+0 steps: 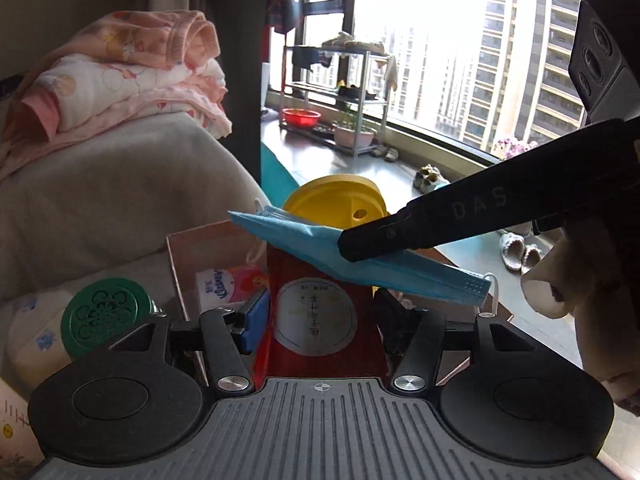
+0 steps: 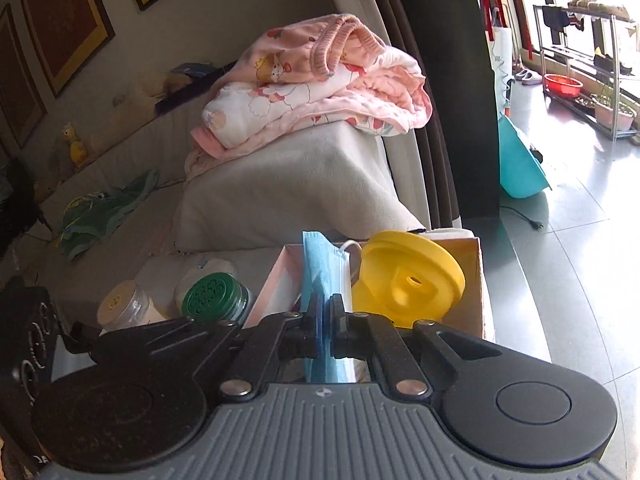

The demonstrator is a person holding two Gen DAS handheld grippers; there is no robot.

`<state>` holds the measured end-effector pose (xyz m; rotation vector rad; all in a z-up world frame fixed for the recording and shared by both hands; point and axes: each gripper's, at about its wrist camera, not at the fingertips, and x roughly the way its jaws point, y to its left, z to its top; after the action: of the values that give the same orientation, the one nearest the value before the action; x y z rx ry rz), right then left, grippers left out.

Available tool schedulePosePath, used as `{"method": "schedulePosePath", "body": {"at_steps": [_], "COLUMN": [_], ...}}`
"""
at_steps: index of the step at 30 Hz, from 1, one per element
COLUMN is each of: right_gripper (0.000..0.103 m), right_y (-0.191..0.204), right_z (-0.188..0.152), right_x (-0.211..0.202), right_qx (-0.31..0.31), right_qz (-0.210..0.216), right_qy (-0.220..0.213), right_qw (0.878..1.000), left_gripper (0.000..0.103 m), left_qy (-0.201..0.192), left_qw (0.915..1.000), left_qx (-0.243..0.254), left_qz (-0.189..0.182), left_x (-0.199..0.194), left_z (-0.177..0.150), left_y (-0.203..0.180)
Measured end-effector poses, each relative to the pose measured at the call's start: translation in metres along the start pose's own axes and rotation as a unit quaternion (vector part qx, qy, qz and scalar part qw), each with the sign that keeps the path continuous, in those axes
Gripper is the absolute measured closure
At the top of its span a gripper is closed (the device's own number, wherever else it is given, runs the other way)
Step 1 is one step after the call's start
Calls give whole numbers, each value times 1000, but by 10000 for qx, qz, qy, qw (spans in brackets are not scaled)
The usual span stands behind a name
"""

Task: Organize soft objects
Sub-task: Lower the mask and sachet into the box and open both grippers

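Hanging pinched in the right tongs [image 2: 325, 326], the blue mask [image 2: 320, 280] above the box [image 2: 474, 276].

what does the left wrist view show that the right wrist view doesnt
Only the left wrist view: the red box under the open left gripper, the right gripper seen from outside, pinching the blue face mask, and the tower blocks outside the window.

Only the right wrist view: framed pictures on the wall, a green cloth on the sofa, a clear jar.

Both: the mask, yellow lid, green lid, open cardboard box, pink folded clothes, red basin.
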<state>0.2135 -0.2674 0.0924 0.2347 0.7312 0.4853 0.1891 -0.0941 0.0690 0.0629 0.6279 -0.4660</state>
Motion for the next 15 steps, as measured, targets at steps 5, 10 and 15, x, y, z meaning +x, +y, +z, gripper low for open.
{"method": "schedulePosePath", "body": {"at_steps": [5,10,15], "right_gripper": [99,99,99], "right_y": [-16,-34,-33], "right_z": [-14,-19,-24], "right_x": [30,38,43], "right_qx": [136,350,337], "right_qz": [-356,-477,-456], "right_qy": [276,453,599], "right_qw": [9989,9972,9966], "left_gripper": [38,38,40], "left_qy": [181,132,8], "left_qw": [9998,9999,10000], "left_qx": [41,11,-18], "left_qz": [79,-12,-66], "left_x": [4,-9,-25], "left_z": [-4,-4,5], "left_y": [4,3,4]}}
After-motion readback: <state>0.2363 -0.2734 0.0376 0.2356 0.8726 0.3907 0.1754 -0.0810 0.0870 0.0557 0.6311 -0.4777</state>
